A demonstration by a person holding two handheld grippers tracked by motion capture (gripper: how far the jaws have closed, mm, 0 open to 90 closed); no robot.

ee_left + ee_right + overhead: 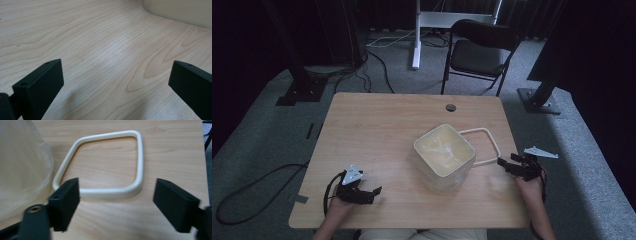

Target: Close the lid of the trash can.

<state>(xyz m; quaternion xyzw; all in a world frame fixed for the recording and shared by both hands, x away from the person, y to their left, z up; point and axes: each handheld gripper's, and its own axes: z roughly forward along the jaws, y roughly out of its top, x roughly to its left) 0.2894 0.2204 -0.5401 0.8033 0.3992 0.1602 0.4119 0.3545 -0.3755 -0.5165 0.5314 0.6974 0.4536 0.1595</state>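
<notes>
The high view shows a wooden table [377,130] with a cream square bin [444,156] just right of the frame's centre. A cream rectangular ring frame [484,145] lies flat on the tabletop to the right of the bin, its left side hidden behind the bin wall. The bin's opening is uncovered and its pale inside is seen; whether a liner sits in it cannot be told from above.

The right gripper [506,164] is held at the right of the frame, just beside the ring's lower right corner, and is pointed toward it. In the right gripper view its jaws are seen spread wide, and nothing is held between them; the near bar of the ring frame [110,192] lies across the gap just beyond the fingertips, with no pad on it. The bin's translucent wall [22,167] occupies the left of that view.

The left gripper [373,192] is rested at the lower left of the high view, well apart from the bin. Its jaws are likewise wide apart over bare wood [105,60], and nothing is gripped.

The work is judged to be at an early stage: the ring is approached but not yet grasped or lifted. Taking hold of it, carrying it over the bin and seating it on the rim are judged to remain.
</notes>
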